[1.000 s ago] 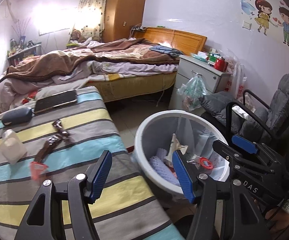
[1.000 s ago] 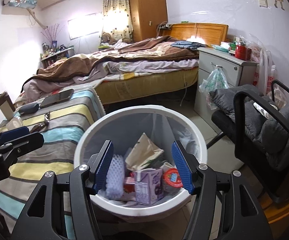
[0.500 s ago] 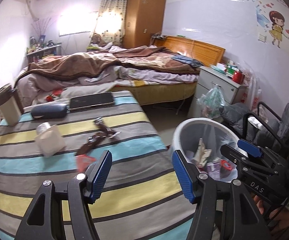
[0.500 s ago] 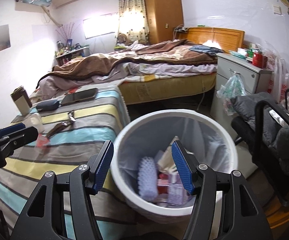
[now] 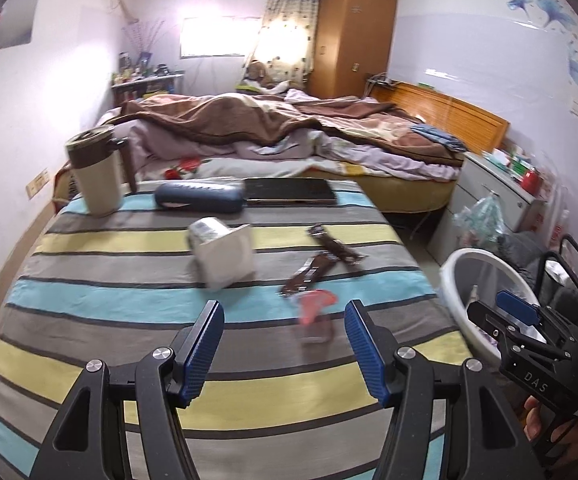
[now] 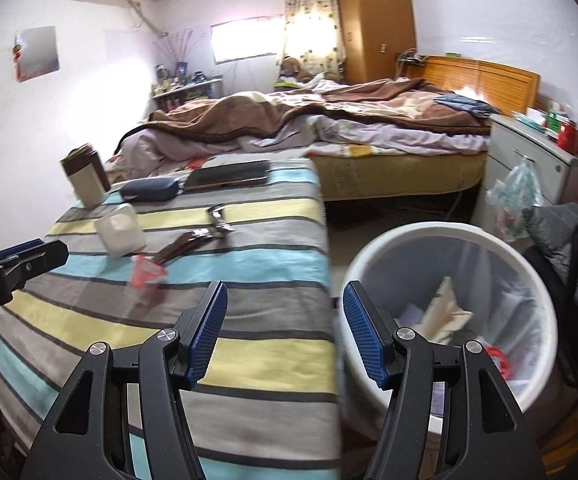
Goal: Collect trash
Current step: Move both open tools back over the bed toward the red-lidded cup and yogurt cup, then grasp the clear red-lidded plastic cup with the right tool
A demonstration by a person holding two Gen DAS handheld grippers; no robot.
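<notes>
Nearby, crumpled red wrapper (image 5: pixel 315 305)

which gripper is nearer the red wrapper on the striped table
Left. The left gripper points at the red wrapper, just ahead of its open fingers. The right gripper sits off toward the trash bin.

Left gripper (image 5: pixel 284 340): jaws apart, nothing between the blue pads, angled downward. Right gripper (image 6: pixel 285 326): jaws likewise apart and empty, tilted down at a similar slant. Right hand (image 5: pixel 545 430) partly visible, fingers wrapped round the handle, at the left wrist view's lower right edge.
</notes>
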